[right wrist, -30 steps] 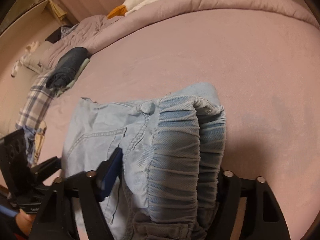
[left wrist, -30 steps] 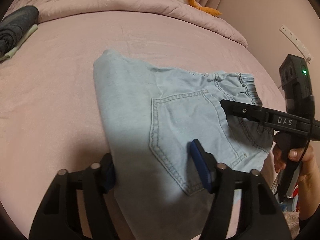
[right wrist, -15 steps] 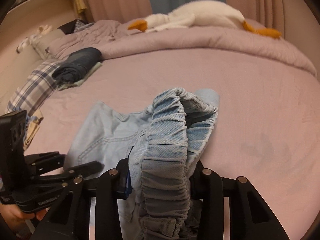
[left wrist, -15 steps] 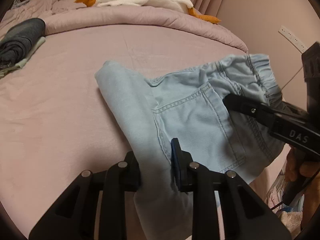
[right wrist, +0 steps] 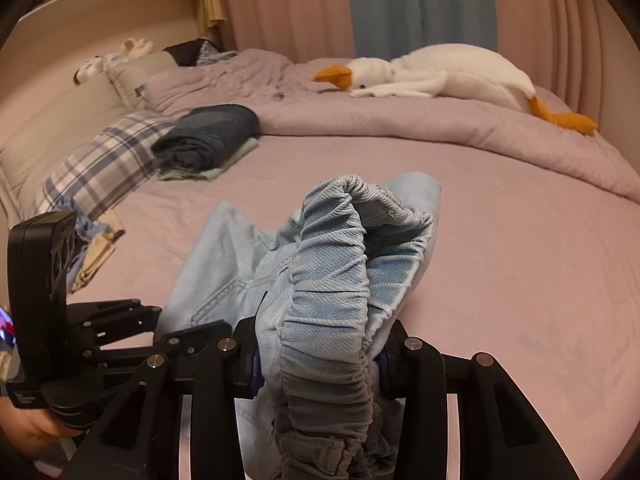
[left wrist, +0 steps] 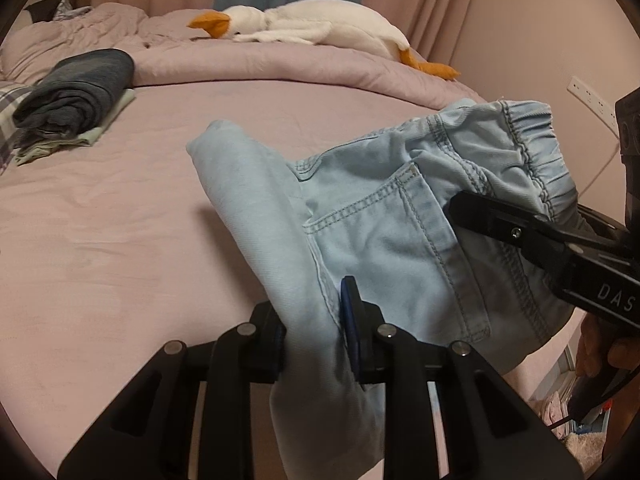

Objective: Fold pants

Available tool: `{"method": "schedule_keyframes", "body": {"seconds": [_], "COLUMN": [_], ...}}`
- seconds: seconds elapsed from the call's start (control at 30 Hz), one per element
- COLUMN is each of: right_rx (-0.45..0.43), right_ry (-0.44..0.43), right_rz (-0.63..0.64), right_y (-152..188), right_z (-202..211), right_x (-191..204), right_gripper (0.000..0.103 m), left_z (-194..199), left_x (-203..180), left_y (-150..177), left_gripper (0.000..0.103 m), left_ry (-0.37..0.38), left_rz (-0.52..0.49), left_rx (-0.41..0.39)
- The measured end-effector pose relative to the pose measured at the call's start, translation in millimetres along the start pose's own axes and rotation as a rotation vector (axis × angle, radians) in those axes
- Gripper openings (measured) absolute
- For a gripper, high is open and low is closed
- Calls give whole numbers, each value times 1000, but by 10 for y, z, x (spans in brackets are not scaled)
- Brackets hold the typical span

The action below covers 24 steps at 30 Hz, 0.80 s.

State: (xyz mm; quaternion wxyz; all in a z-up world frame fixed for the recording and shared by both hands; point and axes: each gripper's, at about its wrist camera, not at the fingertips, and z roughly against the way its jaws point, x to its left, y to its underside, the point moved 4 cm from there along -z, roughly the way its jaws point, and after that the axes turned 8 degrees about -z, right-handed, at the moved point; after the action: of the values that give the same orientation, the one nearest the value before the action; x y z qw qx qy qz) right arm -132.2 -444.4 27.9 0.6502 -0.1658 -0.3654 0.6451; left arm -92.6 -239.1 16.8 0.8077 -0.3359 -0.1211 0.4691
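Above the pink bed (left wrist: pixel 120 220), the left gripper (left wrist: pixel 316 340) clamps the folded leg edge of the light-blue pants (left wrist: pixel 380 240); the right gripper (right wrist: pixel 320 360) pinches their bunched elastic waistband. White lettering on the right gripper appears to read "DAS".

The left gripper (left wrist: pixel 316 340) pinches a bunched fold of the light blue pants (left wrist: pixel 380 240), lifted off the pink bed (left wrist: pixel 120 240). At right the right gripper (left wrist: pixel 560 240) clamps the elastic waistband (left wrist: pixel 536 148). Behind lie a folded dark garment (left wrist: pixel 76 92) and a plush goose (left wrist: pixel 312 28).
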Motion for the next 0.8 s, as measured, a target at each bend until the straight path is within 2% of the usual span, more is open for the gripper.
{"method": "schedule_keyframes", "body": {"seconds": [0.4,0.8], "right_rx": [-25,-55], "right_ry": [-29,-37], "right_rz": [62,83], "right_y": [-280,-610], "right_z": [-285,-635], "right_x": [367,476], "right_gripper": [43,43], "left_z": [-21,-249], "left_x": [471,840], "left_y": [-252,-608], "left_gripper": [23,23], "left_ry": [-71,-119], "left_rz": [27,23], "left_rx": [-33,-47]}}
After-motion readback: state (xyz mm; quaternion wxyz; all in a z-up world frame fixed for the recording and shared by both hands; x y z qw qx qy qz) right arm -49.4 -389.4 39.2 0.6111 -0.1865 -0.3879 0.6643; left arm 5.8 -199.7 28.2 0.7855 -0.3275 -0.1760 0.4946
